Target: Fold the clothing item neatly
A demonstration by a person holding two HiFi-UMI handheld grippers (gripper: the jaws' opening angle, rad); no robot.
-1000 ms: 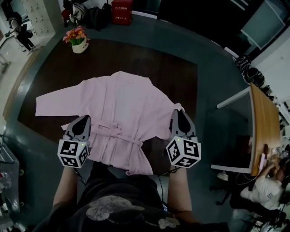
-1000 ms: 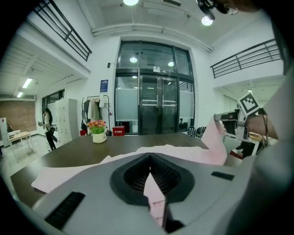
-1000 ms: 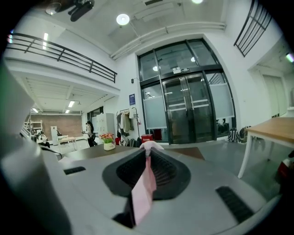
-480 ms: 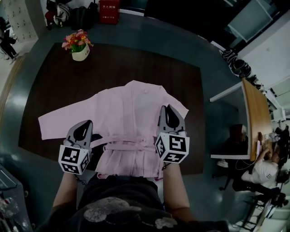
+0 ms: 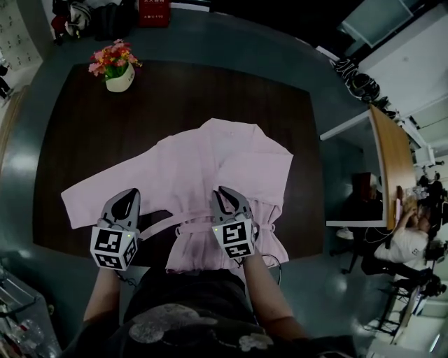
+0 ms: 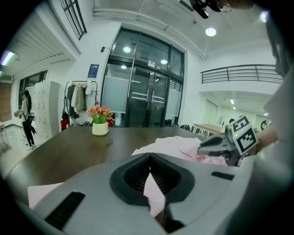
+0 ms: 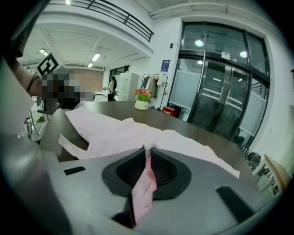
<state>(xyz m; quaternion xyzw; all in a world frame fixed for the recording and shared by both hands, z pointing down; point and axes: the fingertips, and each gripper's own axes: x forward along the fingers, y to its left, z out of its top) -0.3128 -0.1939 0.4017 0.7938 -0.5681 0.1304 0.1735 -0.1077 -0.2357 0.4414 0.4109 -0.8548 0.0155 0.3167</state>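
A pink robe-like garment point(image 5: 203, 157) with a waist tie lies on the dark brown table point(image 5: 175, 91). Its left sleeve point(image 5: 98, 192) is spread out to the left. Its right side is folded inward over the body. My left gripper point(image 5: 130, 194) is shut on pink cloth at the garment's left edge, under that sleeve. The left gripper view shows a strip of cloth pinched in the left gripper point(image 6: 149, 156). My right gripper point(image 5: 222, 191) sits over the garment's middle near the tie. It is shut on a fold of pink cloth, seen in the right gripper point(image 7: 148, 149).
A white pot of flowers point(image 5: 115, 66) stands at the table's far left corner. Right of the table are a wooden desk point(image 5: 392, 168) and a seated person point(image 5: 409, 248). A red box point(image 5: 152, 8) stands on the floor beyond the table.
My right gripper has swung left from the garment's right edge to its middle, carrying the right side over the body. The left gripper has shifted slightly, still holding cloth.
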